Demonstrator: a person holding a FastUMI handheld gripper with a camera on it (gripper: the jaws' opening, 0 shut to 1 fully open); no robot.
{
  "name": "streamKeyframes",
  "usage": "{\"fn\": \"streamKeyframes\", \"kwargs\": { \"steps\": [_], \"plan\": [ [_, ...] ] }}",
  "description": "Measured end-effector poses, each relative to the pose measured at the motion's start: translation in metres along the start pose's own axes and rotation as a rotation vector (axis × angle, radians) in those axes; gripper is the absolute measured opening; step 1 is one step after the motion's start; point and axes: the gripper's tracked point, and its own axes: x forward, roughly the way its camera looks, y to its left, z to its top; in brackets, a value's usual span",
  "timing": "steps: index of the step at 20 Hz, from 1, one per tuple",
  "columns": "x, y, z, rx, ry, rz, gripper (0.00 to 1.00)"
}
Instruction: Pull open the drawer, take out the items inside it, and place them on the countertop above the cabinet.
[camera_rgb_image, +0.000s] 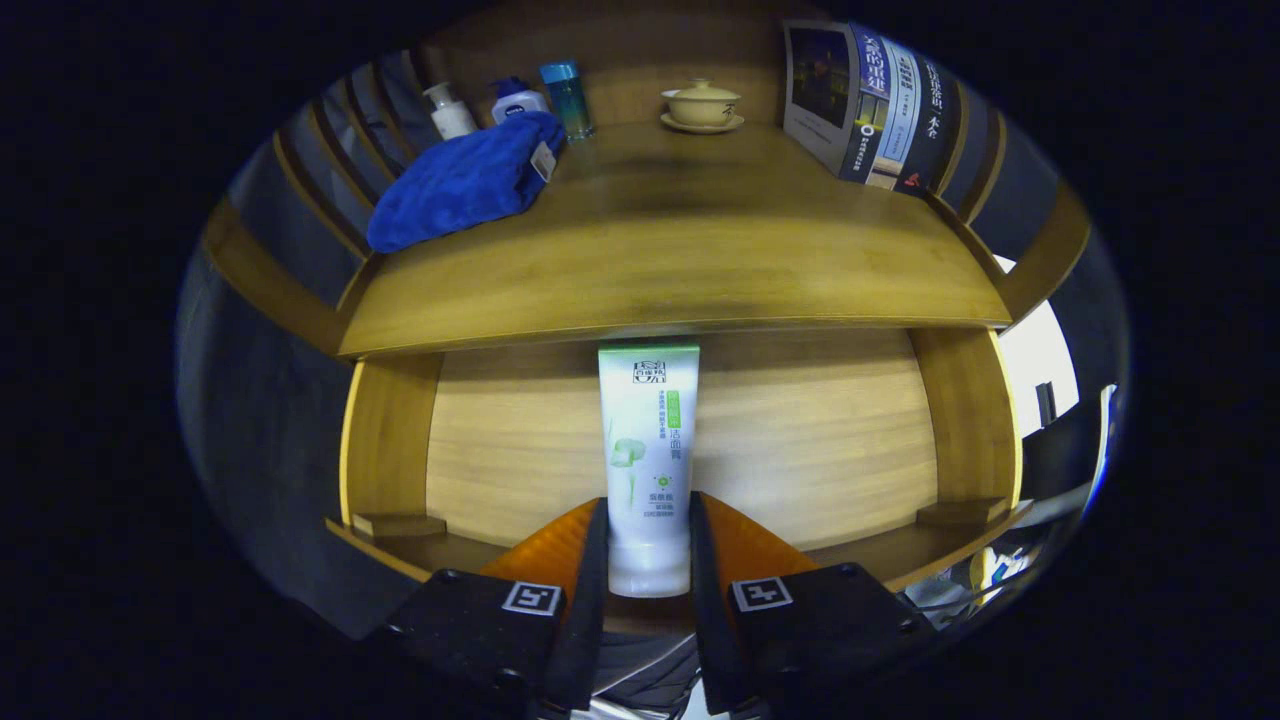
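Inside the open drawer, both fingers clamp the white tube.

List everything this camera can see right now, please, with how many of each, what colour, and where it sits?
tube: one, white with green print and a green end, standing on its cap in the open drawer, between the fingers
drawer: one, light wood, open below the countertop
countertop: one, light wood, above the drawer
towel: one, blue, folded, on the countertop's left side
bottles: three, two white and one blue-capped, behind the towel
lidded cup: one, cream, on a saucer at the back
books: several, dark and pale covers, standing at the countertop's right
gripper: one, both fingers pressed on the tube's lower end
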Motion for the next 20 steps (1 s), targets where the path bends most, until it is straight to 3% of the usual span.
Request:
{"fn": "streamKeyframes", "kwargs": {
  "steps": [9, 15, 20],
  "plan": [
    [-0.071, 0.007, 0.018, -0.038, -0.104, 0.013, 0.48],
    [-0.074, 0.012, 0.084, -0.019, -0.153, 0.01, 0.48],
    [-0.05, 0.012, 0.143, -0.01, -0.175, -0.02, 0.48]
  ]
}}
